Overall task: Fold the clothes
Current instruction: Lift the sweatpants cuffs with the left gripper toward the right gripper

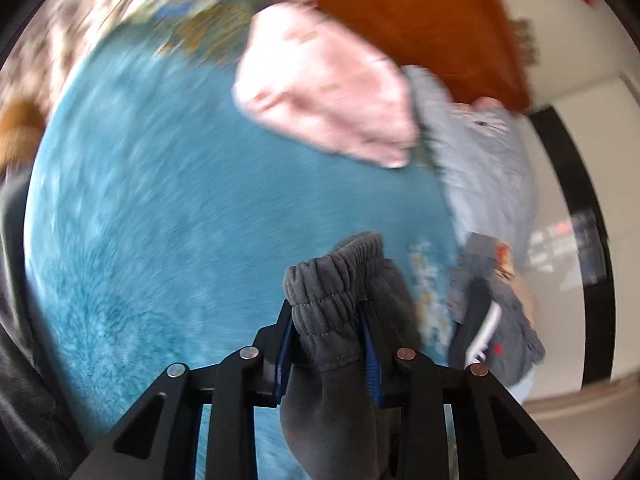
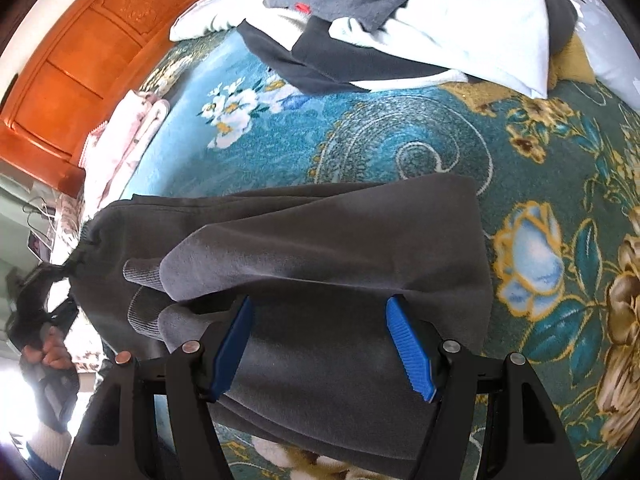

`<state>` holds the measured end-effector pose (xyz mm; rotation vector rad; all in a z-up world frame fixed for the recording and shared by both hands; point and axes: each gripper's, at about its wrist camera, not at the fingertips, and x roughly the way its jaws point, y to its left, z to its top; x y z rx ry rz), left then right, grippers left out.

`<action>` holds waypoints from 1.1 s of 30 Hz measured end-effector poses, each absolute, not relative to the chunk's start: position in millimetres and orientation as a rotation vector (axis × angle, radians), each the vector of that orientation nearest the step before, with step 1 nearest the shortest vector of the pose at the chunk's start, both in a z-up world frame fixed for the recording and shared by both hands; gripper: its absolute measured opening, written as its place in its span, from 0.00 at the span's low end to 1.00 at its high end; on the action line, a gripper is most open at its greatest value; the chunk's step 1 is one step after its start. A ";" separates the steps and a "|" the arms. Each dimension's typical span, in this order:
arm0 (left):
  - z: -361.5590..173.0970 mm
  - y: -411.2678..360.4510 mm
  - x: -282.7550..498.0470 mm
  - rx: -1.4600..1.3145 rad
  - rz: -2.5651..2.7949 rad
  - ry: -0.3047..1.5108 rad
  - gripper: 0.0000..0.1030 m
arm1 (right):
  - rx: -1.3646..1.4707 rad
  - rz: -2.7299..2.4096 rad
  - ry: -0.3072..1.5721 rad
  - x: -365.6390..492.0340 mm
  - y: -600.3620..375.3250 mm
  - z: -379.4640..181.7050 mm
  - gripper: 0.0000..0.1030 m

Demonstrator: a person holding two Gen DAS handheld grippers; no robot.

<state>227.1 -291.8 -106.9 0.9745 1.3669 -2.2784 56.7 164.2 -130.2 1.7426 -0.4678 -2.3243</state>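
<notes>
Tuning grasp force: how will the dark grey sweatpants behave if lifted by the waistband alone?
Likely floppy: the sweatpants lie in soft folds on the blanket. The elastic waistband bunches thickly in the left gripper, so slipping seems unlikely. The fleecy fabric probably drags rather than slides.

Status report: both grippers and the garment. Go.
Left gripper shut on grey sweatpants waistband. Right gripper open over them. Clothes pile clear beyond.

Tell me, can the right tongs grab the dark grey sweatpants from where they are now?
Probably yes. The right tongs are open, their blue pads spread directly over the dark grey sweatpants, with nothing between. The left tongs already clamp the elastic waistband, so the fabric may shift.
</notes>
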 end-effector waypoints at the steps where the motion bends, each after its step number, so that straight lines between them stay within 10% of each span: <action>1: -91.0 -282.9 226.3 0.954 -2.334 1.330 0.31 | 1.737 -2.325 -0.476 57.6 165.9 -129.0 0.68; 12: 42.1 -111.5 195.5 0.950 -2.941 0.763 0.30 | 1.653 -2.401 -0.588 61.0 201.3 -106.8 0.68; 25: -30.5 107.4 182.2 1.425 -3.040 -0.292 0.30 | 1.704 -2.450 -0.769 78.0 266.6 -121.4 0.68; 33: -69.2 126.3 169.8 1.614 -2.962 -0.360 0.38 | 1.711 -2.472 -0.831 81.7 291.5 -124.9 0.68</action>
